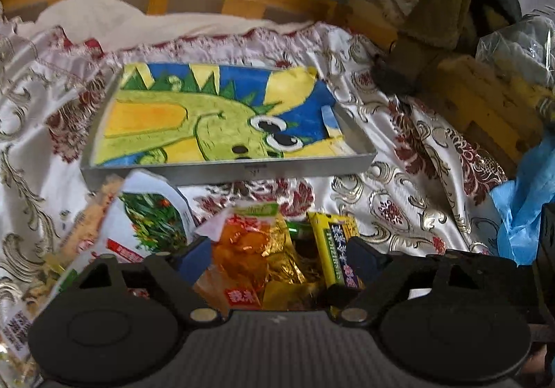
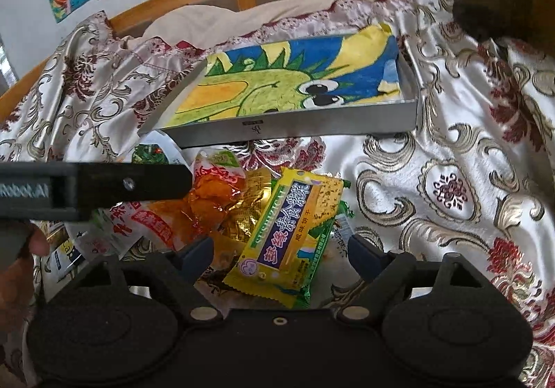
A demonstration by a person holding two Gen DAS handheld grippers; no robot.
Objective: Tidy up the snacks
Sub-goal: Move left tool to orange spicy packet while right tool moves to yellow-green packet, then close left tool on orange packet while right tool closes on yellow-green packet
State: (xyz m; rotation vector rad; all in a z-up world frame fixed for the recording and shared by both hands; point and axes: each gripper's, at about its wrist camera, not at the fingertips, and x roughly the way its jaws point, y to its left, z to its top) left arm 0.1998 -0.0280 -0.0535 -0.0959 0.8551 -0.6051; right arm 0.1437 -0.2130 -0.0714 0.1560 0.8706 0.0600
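Nothing is sorted yet, as far as the views show: the grey tray (image 1: 229, 169), lined with a bright cartoon drawing, lies on the patterned cloth (image 1: 399, 200) at the far side and holds no snacks. All the packets lie in a loose heap just near of it.

From the left of the heap: a white packet with a green plant picture (image 1: 152, 218) leans close to the tray's near-left corner; next to it lies an orange and gold packet (image 1: 249, 249); right of that sits the yellow biscuit packet (image 2: 288, 235), overlapping a green wrapper beneath it. Every one of them has to go into the tray, so I judge the task barely begun.

The left gripper (image 1: 279, 256) is spread wide, its fingers flanking the orange and gold packet without pinching it. The right gripper (image 2: 281, 252) is likewise spread, its fingers either side of the yellow biscuit packet, not clamped on it.
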